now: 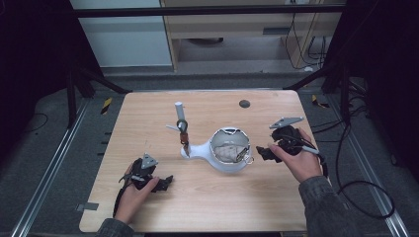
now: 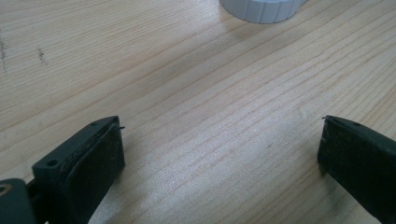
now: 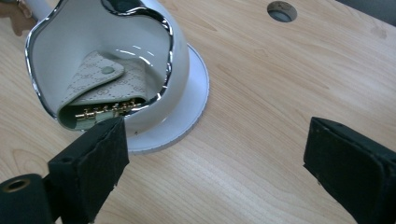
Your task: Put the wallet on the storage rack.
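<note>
A white bowl-shaped holder [image 1: 221,166] with a chrome rim [image 3: 169,35] stands mid-table on a round white base [image 3: 194,100]. Inside it lies a beige patterned key case [image 3: 100,77], also seen from above [image 1: 227,152], with a row of gold hooks at its open edge. My right gripper [image 1: 261,152] is just right of the bowl. It is open [image 3: 215,149] with nothing between its pads, and its left pad sits close to the bowl's base. My left gripper [image 1: 167,181] rests low over the wood at front left, open [image 2: 222,140] and empty.
A slim upright post [image 1: 183,129] with dark and brown fittings rises from the holder's left arm. The white base [image 2: 261,9] lies ahead of the left gripper. A round cable hole [image 1: 244,103] is at the table's back. Cables trail off the right edge.
</note>
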Demonstrator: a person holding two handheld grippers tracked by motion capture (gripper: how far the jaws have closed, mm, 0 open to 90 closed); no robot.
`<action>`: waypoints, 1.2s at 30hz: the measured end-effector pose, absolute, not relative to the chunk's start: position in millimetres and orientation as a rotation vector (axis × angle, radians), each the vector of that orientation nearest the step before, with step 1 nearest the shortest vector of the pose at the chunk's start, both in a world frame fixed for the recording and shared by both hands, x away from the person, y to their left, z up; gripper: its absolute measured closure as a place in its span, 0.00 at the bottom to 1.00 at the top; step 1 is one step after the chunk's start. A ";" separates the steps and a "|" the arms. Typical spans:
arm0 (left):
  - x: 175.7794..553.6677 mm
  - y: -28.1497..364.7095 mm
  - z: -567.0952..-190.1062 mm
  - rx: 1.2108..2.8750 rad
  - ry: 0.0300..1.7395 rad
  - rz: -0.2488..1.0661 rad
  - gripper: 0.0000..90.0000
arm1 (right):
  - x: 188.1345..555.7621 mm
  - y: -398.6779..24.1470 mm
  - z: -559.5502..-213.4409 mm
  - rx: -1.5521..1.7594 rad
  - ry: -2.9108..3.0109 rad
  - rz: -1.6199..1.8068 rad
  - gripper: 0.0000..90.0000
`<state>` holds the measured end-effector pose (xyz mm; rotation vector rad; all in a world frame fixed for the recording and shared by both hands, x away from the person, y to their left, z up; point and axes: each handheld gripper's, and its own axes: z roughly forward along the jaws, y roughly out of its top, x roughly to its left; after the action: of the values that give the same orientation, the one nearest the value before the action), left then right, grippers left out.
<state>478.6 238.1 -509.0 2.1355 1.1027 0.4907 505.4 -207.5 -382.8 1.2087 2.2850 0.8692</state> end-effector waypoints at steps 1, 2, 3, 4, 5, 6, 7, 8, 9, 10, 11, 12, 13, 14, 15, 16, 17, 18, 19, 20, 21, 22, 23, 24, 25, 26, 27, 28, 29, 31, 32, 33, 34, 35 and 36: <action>478.5 238.0 -509.1 2.135 1.103 0.491 0.00 | 505.2 -209.2 -384.0 1.217 2.278 0.875 0.06; 478.5 238.0 -509.1 2.135 1.104 0.490 0.00 | 504.4 -211.3 -385.9 1.234 2.265 0.889 0.05; 478.6 237.9 -509.1 2.135 1.104 0.489 0.00 | 503.3 -213.9 -388.7 1.263 2.253 0.910 0.05; 478.7 237.9 -509.0 2.135 1.104 0.487 0.00 | 502.6 -215.6 -390.5 1.277 2.249 0.920 0.05; 478.7 237.9 -509.0 2.136 1.103 0.486 0.00 | 501.9 -217.9 -393.3 1.291 2.245 0.936 0.05; 478.6 237.8 -509.1 2.135 1.104 0.487 0.00 | 501.2 -220.7 -397.1 1.305 2.239 0.944 0.05; 478.6 237.8 -509.1 2.134 1.105 0.488 0.00 | 500.8 -222.9 -400.4 1.314 2.234 0.948 0.05; 478.6 237.8 -509.1 2.134 1.105 0.488 0.00 | 500.2 -224.8 -403.3 1.328 2.230 0.950 0.05; 478.6 237.8 -509.1 2.135 1.104 0.487 0.00 | 499.7 -226.8 -406.0 1.337 2.227 0.946 0.05; 478.6 237.8 -509.1 2.135 1.104 0.488 0.00 | 499.1 -229.3 -409.2 1.346 2.226 0.943 0.05; 478.6 237.8 -509.1 2.135 1.104 0.487 0.00 | 498.6 -230.6 -411.2 1.349 2.223 0.941 0.06; 478.6 237.8 -509.1 2.134 1.104 0.487 0.00 | 498.2 -231.8 -413.1 1.357 2.221 0.941 0.06; 478.6 237.8 -509.1 2.135 1.104 0.487 0.00 | 497.7 -233.8 -416.3 1.360 2.221 0.932 0.06; 478.6 237.8 -509.1 2.135 1.104 0.487 0.00 | 497.3 -235.2 -418.4 1.361 2.217 0.923 0.07; 478.6 237.8 -509.1 2.135 1.103 0.487 0.00 | 497.0 -236.9 -420.3 1.364 2.214 0.919 0.07; 478.7 237.8 -509.1 2.136 1.103 0.485 0.00 | 496.9 -238.5 -422.0 1.368 2.210 0.917 0.07; 478.6 237.8 -509.1 2.136 1.103 0.486 0.00 | 496.8 -240.1 -423.5 1.372 2.209 0.917 0.08; 478.6 237.8 -509.1 2.136 1.103 0.486 0.00 | 496.6 -241.3 -424.7 1.374 2.207 0.919 0.08; 478.7 237.8 -509.1 2.136 1.103 0.486 0.00 | 496.1 -243.3 -426.4 1.373 2.203 0.914 0.09; 478.6 237.8 -509.1 2.135 1.104 0.487 0.00 | 495.5 -244.8 -427.8 1.376 2.198 0.911 0.09; 478.7 237.8 -509.1 2.136 1.103 0.486 0.00 | 495.2 -246.0 -429.0 1.380 2.193 0.915 0.09; 478.6 237.8 -509.1 2.135 1.103 0.486 0.00 | 494.4 -248.2 -430.8 1.383 2.190 0.916 0.10; 478.6 237.8 -509.1 2.136 1.103 0.486 0.00 | 493.9 -249.7 -432.4 1.381 2.185 0.917 0.10; 478.6 237.8 -509.1 2.136 1.103 0.486 0.00 | 493.2 -250.9 -433.8 1.387 2.182 0.918 0.10; 478.6 237.7 -509.1 2.135 1.104 0.486 0.00 | 493.0 -252.2 -435.1 1.384 2.182 0.918 0.10; 478.6 237.8 -509.1 2.136 1.103 0.486 0.00 | 492.6 -253.8 -437.4 1.388 2.177 0.922 0.10; 478.7 237.8 -509.1 2.136 1.103 0.486 0.00 | 492.3 -254.4 -438.6 1.395 2.175 0.919 0.10; 478.7 237.7 -509.1 2.135 1.103 0.485 0.00 | 492.0 -256.0 -440.6 1.395 2.173 0.919 0.10; 478.6 237.7 -509.1 2.136 1.103 0.485 0.00 | 491.7 -257.0 -442.4 1.396 2.169 0.923 0.10; 478.6 237.7 -509.1 2.134 1.104 0.485 0.00 | 490.8 -257.8 -446.6 1.409 2.159 0.933 0.10; 478.6 237.7 -509.1 2.135 1.103 0.485 0.00 | 490.7 -258.1 -448.1 1.406 2.155 0.936 0.10; 478.6 237.6 -509.2 2.134 1.105 0.486 0.00 | 490.7 -258.6 -449.8 1.404 2.154 0.930 0.10; 478.6 237.7 -509.1 2.135 1.104 0.485 0.00 | 491.2 -259.1 -452.7 1.408 2.151 0.930 0.10; 478.7 237.6 -509.1 2.135 1.104 0.484 0.00 | 491.7 -259.5 -454.6 1.421 2.149 0.932 0.10; 478.7 237.6 -509.1 2.135 1.104 0.484 0.00 | 492.9 -260.4 -456.9 1.419 2.143 0.928 0.10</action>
<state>478.7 237.6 -509.1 2.1351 1.1038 0.4844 492.9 -260.4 -456.9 1.4191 2.1433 0.9278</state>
